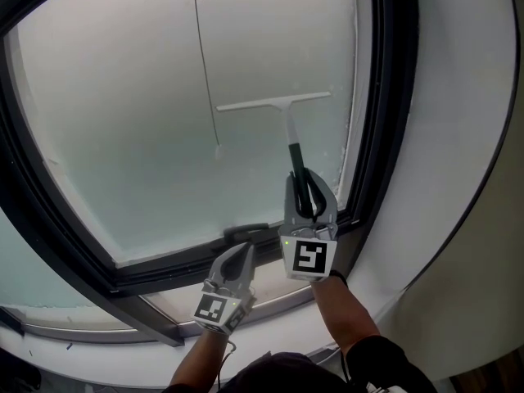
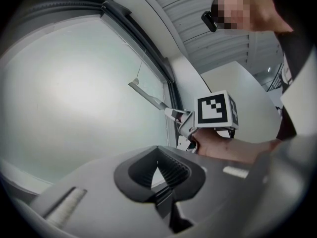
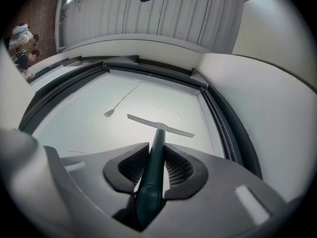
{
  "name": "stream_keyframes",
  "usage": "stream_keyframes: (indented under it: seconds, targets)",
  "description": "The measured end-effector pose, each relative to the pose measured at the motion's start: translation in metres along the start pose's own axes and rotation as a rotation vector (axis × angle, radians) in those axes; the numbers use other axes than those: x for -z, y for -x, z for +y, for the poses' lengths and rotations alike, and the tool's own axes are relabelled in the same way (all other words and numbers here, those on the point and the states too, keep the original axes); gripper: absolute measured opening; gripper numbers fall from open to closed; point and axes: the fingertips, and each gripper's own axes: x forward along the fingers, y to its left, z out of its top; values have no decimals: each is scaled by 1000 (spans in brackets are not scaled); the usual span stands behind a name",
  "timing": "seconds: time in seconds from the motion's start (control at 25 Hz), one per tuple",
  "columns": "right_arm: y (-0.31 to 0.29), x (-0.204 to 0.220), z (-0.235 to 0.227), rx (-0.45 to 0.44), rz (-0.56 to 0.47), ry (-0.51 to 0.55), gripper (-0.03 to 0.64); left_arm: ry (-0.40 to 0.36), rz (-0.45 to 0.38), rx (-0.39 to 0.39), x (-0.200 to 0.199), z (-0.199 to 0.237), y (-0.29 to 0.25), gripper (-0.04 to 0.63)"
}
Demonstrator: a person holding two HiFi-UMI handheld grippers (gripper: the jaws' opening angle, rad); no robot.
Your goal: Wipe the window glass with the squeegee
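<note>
The squeegee (image 1: pixel 278 105) has a pale blade pressed flat on the window glass (image 1: pixel 147 121) and a dark green handle (image 1: pixel 298 170). My right gripper (image 1: pixel 306 207) is shut on that handle; in the right gripper view the handle (image 3: pixel 152 167) runs up between the jaws to the blade (image 3: pixel 159 125). My left gripper (image 1: pixel 237 260) hangs low by the bottom frame, jaws closed with nothing in them (image 2: pixel 159 175). From the left gripper view the squeegee (image 2: pixel 148 97) and the right gripper's marker cube (image 2: pixel 216 109) show to the right.
A thin blind cord (image 1: pixel 205 56) with a small pull (image 1: pixel 218 149) hangs over the glass. The dark window frame (image 1: pixel 385 97) runs down the right side and along the bottom (image 1: pixel 164 264). A white curved wall (image 1: pixel 458 137) stands to the right.
</note>
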Motion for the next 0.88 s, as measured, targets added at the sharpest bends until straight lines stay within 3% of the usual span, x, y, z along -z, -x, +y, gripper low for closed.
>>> stream_keyframes:
  seconds: [0.88]
  targets:
    - [27, 30, 7, -7, 72, 12, 100, -26, 15, 7, 8, -3, 3, -2]
